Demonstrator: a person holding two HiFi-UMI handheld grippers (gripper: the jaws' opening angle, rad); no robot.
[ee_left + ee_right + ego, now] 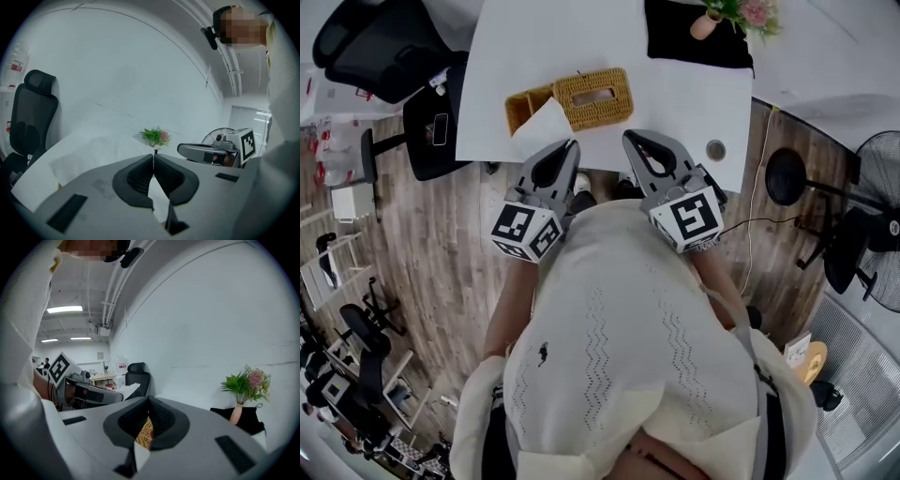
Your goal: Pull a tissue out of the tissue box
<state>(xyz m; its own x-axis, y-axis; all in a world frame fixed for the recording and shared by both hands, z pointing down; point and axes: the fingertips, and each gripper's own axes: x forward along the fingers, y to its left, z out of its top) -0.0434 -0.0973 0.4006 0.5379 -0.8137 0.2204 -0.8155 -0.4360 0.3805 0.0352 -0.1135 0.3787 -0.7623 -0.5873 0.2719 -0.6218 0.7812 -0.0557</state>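
A woven wicker tissue box (pixel 592 97) lies on the white table (pixel 675 103), its slot facing up. My left gripper (pixel 572 143) hovers just in front of the box's left end, shut on a white tissue (pixel 546 122) that fans out up and left from the tips. In the left gripper view the jaws (pixel 153 154) meet, with the tissue (pixel 157 197) showing white below them. I cannot tell whether the tissue still touches the box. My right gripper (pixel 628 137) is near the box's right front corner, shut and empty; the wicker box (pixel 146 430) shows below its closed tips (pixel 149 399).
An open wicker tray (pixel 523 106) adjoins the box on the left. A black cloth (pixel 684 39) with a vase of flowers (pixel 727 13) lies at the table's far side. A small round disc (pixel 715 149) sits near the front right edge. An office chair (pixel 380 47) stands left, a fan (pixel 877 216) right.
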